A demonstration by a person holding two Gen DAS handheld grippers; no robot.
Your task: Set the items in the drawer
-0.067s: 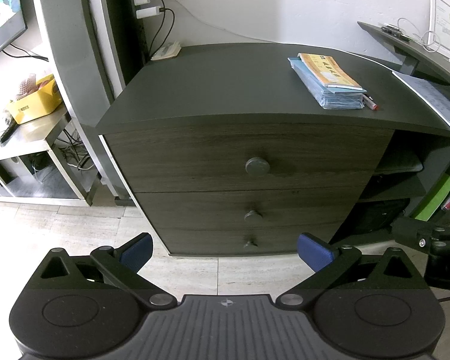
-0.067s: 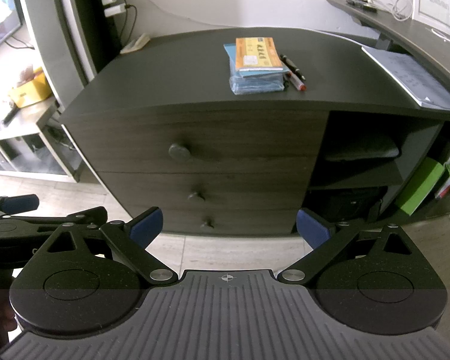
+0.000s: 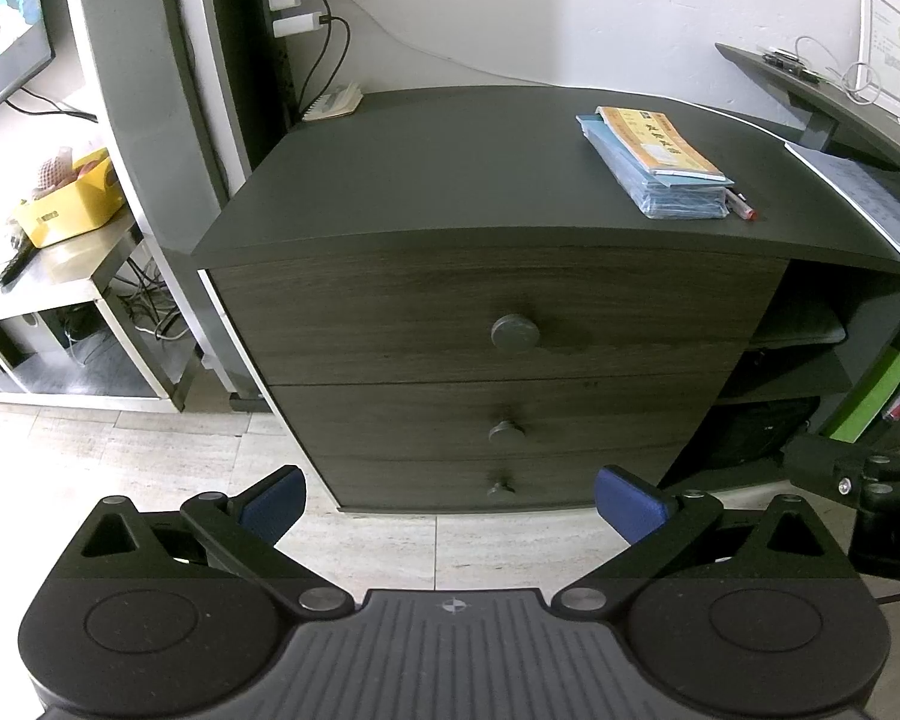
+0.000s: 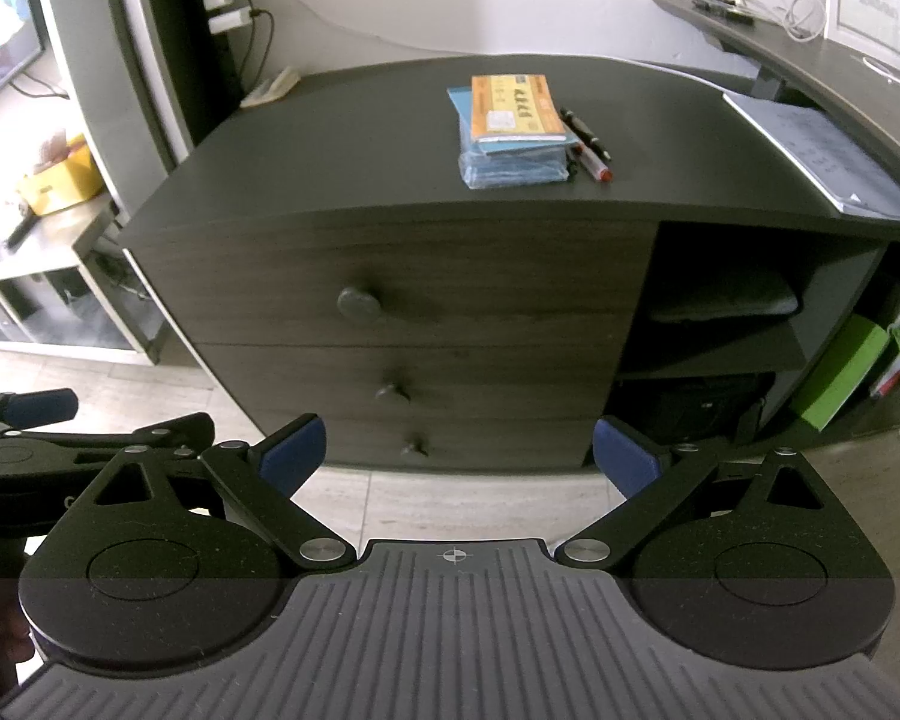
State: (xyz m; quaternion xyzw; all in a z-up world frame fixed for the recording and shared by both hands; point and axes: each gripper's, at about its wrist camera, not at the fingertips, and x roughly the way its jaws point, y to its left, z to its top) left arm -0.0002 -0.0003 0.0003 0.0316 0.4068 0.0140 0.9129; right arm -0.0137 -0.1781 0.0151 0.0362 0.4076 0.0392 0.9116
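Round-knobbed woodgrain drawer (image 3: 498, 312) faces both wide-spread, empty blue-padded tools

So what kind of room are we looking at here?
Probably a living room or home office. A dark chest of drawers has a stack of booklets and pens on top, a TV stands on a low stand at the left, and a desk runs along the right wall.

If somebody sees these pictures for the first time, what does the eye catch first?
First the dark three-drawer chest in the middle, all drawers shut. On its top right lies an orange booklet over a blue stack, with pens beside. Below, the left claw and right claw stand open, empty.
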